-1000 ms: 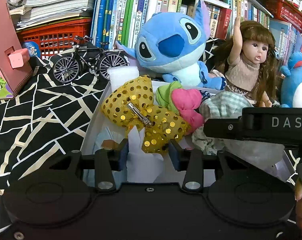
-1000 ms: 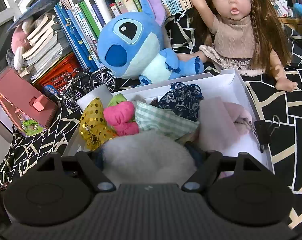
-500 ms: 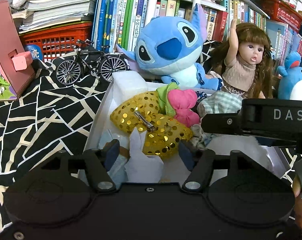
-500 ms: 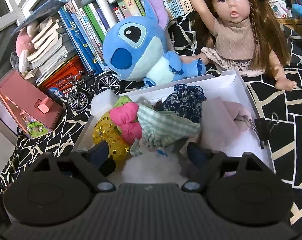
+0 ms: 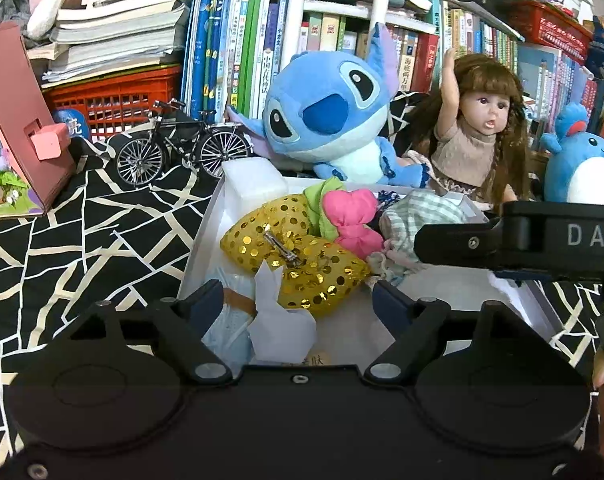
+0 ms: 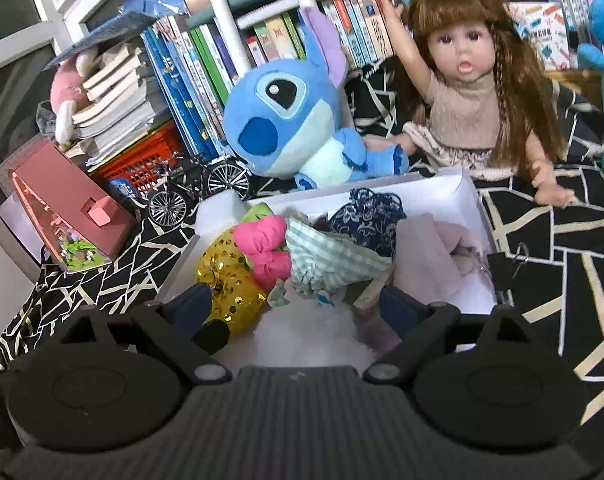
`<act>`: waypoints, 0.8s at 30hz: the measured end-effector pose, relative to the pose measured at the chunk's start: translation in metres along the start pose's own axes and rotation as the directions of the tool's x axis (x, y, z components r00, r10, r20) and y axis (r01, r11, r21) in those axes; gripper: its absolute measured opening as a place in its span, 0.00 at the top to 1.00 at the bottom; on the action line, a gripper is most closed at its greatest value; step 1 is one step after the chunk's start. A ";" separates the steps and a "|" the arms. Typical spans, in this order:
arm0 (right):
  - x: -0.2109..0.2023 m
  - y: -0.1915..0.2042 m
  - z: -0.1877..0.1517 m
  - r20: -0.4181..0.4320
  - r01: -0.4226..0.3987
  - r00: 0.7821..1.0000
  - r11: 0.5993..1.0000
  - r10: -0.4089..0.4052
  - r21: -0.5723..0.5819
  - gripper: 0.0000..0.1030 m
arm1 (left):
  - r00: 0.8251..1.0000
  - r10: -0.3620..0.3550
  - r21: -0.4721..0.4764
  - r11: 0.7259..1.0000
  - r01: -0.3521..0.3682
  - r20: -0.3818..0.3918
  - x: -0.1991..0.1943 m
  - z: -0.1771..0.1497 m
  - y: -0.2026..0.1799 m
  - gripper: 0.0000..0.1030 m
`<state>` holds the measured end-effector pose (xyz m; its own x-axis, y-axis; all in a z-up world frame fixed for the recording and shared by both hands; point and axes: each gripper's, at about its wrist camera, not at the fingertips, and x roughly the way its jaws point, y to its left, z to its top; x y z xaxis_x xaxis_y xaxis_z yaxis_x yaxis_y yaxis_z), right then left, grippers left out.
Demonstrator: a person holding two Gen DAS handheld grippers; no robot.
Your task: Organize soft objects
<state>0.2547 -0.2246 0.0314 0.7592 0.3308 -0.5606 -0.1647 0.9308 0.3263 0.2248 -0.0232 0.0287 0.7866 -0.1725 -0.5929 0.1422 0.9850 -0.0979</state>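
An open white box (image 5: 198, 240) holds soft items: a gold sequin bow (image 5: 302, 256), a pink bow (image 5: 353, 220), a green-checked cloth (image 5: 421, 216) and a white folded piece (image 5: 282, 320). My left gripper (image 5: 296, 304) hangs over the box's near end. Its jaws are opening, and the white piece and the bow's tip lie loose between them. My right gripper (image 6: 296, 312) is also opening, with a white fluffy pad (image 6: 309, 344) lying untouched between its fingers. In the right wrist view the box (image 6: 469, 200) also shows a navy patterned cloth (image 6: 369, 216) and a pale pink cloth (image 6: 433, 256).
Behind the box sit a blue plush (image 5: 325, 120), a doll (image 5: 477, 132) and a model bicycle (image 5: 182, 148). A pink house-shaped box (image 5: 18, 128) stands at the left, and a black binder clip (image 6: 505, 264) lies at the box's right rim. Bookshelves close off the back.
Both grippers' jaws have spread wide. The left one let go of the gold bow and white piece, and the right one let go of the white fluffy pad, which now lies in the box.
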 end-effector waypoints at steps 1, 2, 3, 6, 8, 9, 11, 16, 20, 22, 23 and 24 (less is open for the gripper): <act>-0.003 0.001 0.000 0.009 0.003 1.000 1.000 -0.003 -0.007 0.06 | 1.000 -0.002 0.002 1.000 0.002 0.002 -0.002 0.000 0.000 0.19; -0.007 0.001 0.000 0.017 0.004 1.000 1.000 -0.004 -0.016 0.05 | 1.000 -0.005 0.003 1.000 0.005 0.003 -0.005 0.000 -0.001 0.18; -0.010 0.002 0.000 0.022 0.004 1.000 1.000 -0.004 -0.021 0.05 | 1.000 -0.008 0.004 1.000 0.008 0.004 -0.008 0.000 0.000 0.17; -0.019 0.003 -0.002 0.038 0.003 0.999 1.000 -0.002 -0.031 0.04 | 1.000 -0.014 0.002 1.000 0.014 0.010 -0.016 -0.001 0.000 0.17; -0.026 0.004 -0.004 0.048 0.002 0.999 0.999 0.000 -0.037 0.03 | 1.000 -0.016 0.000 1.000 0.016 0.013 -0.021 -0.001 0.000 0.16; -0.029 0.004 -0.005 0.054 0.005 0.999 0.999 -0.003 -0.044 0.03 | 1.000 -0.016 -0.001 1.000 0.016 0.014 -0.024 -0.001 0.000 0.16; -0.035 0.005 -0.007 0.068 0.011 0.998 0.998 -0.007 -0.060 0.03 | 1.000 -0.018 -0.005 1.000 0.018 0.018 -0.030 -0.001 0.001 0.16; -0.052 0.006 -0.014 0.105 0.020 0.994 0.996 -0.011 -0.085 0.02 | 0.999 -0.023 -0.009 1.000 0.023 0.027 -0.044 -0.002 0.001 0.15; -0.064 0.006 -0.019 0.127 0.031 0.992 0.995 -0.018 -0.097 0.01 | 0.999 -0.028 -0.014 0.999 0.028 0.036 -0.055 -0.005 0.002 0.14; -0.069 0.006 -0.022 0.139 0.042 0.990 0.993 -0.027 -0.107 0.01 | 0.999 -0.030 -0.016 0.999 0.031 0.037 -0.060 -0.008 0.003 0.14; -0.071 0.006 -0.023 0.145 0.046 0.989 0.993 -0.029 -0.110 0.01 | 0.999 -0.031 -0.017 0.999 0.031 0.037 -0.062 -0.009 0.003 0.14; -0.074 0.006 -0.025 0.149 0.049 0.988 0.992 -0.031 -0.114 0.01 | 0.999 -0.030 -0.018 0.999 0.031 0.038 -0.065 -0.010 0.004 0.14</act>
<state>0.1821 -0.2398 0.0558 0.8492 0.2747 -0.4509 -0.1985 0.9575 0.2094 0.1688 -0.0083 0.0590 0.8042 -0.2023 -0.5588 0.1559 0.9792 -0.1302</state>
